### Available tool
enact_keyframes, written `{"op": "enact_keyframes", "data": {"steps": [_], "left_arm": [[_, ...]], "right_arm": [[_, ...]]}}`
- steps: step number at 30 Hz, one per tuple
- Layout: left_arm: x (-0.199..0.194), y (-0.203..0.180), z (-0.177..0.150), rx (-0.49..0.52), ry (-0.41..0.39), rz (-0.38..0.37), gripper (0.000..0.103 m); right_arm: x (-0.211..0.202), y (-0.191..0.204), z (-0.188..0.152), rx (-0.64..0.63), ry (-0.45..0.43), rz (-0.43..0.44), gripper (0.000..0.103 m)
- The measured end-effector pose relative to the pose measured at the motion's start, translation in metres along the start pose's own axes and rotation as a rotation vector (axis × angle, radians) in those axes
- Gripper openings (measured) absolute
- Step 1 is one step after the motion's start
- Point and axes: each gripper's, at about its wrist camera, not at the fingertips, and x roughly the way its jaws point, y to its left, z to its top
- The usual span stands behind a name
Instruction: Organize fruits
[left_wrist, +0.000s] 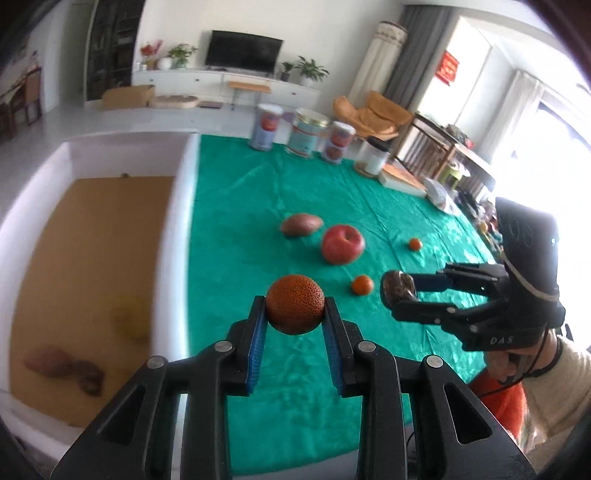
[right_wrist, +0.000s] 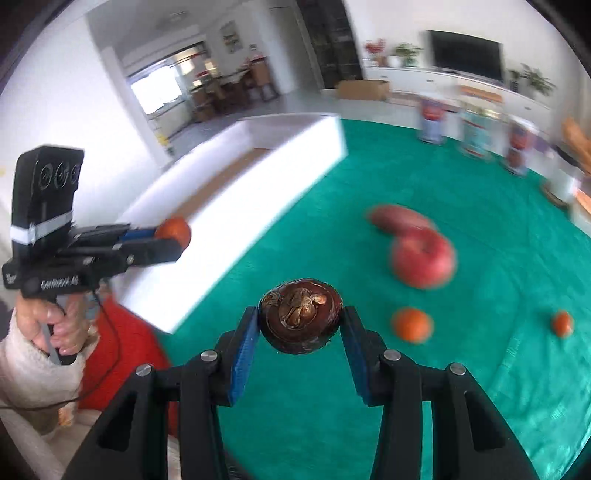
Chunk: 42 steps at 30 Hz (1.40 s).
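Observation:
My left gripper (left_wrist: 294, 308) is shut on a rough-skinned orange fruit (left_wrist: 294, 303) and holds it in the air beside the white box (left_wrist: 181, 229). The same gripper (right_wrist: 173, 240) appears in the right wrist view with that orange fruit (right_wrist: 173, 229) at its tips. My right gripper (right_wrist: 300, 319) is shut on a dark brown round fruit (right_wrist: 300, 315) above the green cloth (right_wrist: 480, 387); from the left wrist, that gripper (left_wrist: 400, 295) grips the brown fruit (left_wrist: 399, 287). On the cloth lie a red apple (left_wrist: 342, 243), a sweet potato (left_wrist: 301, 223) and two small oranges (left_wrist: 362, 284) (left_wrist: 415, 243).
The white box has a brown floor (left_wrist: 92, 240) with a blurred yellow fruit (left_wrist: 130, 317) and brown pieces (left_wrist: 62, 367) inside. Three tins (left_wrist: 306, 133) and a white jar (left_wrist: 373, 155) stand at the cloth's far edge. A person's hand and cream sleeve (left_wrist: 535, 373) hold the right gripper.

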Motion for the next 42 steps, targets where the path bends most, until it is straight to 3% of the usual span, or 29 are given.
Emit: {"op": "enact_keyframes", "data": {"steps": [4, 7, 9, 14, 19, 21, 23, 24, 25, 28, 33, 34, 38, 42], "left_arm": [[-0.039, 0.072, 0.018, -0.084, 0.007, 0.181, 0.030], [-0.031, 0.123, 0.018, -0.161, 0.060, 0.276, 0.030], [-0.014, 0.155, 0.014, -0.236, 0.104, 0.293, 0.030], [0.035, 0.189, 0.002, -0.304, 0.194, 0.300, 0.031], [0.046, 0.210, -0.006, -0.337, 0.205, 0.360, 0.032], [0.035, 0.214, -0.007, -0.349, 0.188, 0.392, 0.044], [0.019, 0.217, -0.007, -0.378, 0.159, 0.428, 0.075], [0.009, 0.216, -0.005, -0.387, 0.132, 0.435, 0.077], [0.001, 0.212, -0.002, -0.387, 0.109, 0.437, 0.078], [-0.020, 0.188, 0.007, -0.349, 0.042, 0.426, 0.085], [-0.027, 0.107, 0.019, -0.222, -0.037, 0.321, 0.092], [-0.024, 0.088, 0.019, -0.194, -0.040, 0.293, 0.092], [0.011, 0.005, 0.008, -0.069, -0.017, 0.152, 0.095], [0.078, -0.062, -0.040, 0.007, 0.096, 0.047, 0.096]], "right_arm": [[0.042, 0.067, 0.059, -0.041, 0.050, 0.117, 0.045], [0.090, 0.109, 0.099, -0.120, 0.138, 0.094, 0.045], [0.122, 0.129, 0.113, -0.176, 0.196, 0.044, 0.045], [0.181, 0.149, 0.114, -0.257, 0.333, -0.051, 0.045], [0.208, 0.153, 0.114, -0.255, 0.344, -0.053, 0.045], [0.213, 0.154, 0.115, -0.239, 0.323, -0.039, 0.046], [0.211, 0.154, 0.118, -0.217, 0.299, -0.014, 0.053], [0.204, 0.153, 0.119, -0.212, 0.280, -0.004, 0.054], [0.204, 0.153, 0.119, -0.212, 0.280, -0.004, 0.054], [0.152, 0.148, 0.122, -0.218, 0.168, -0.008, 0.056], [0.089, 0.117, 0.106, -0.204, 0.058, -0.061, 0.079], [0.060, 0.094, 0.086, -0.186, 0.027, -0.107, 0.082], [0.016, 0.024, 0.023, -0.087, -0.005, -0.251, 0.083], [-0.022, -0.059, -0.064, 0.162, -0.031, -0.382, 0.083]]}}
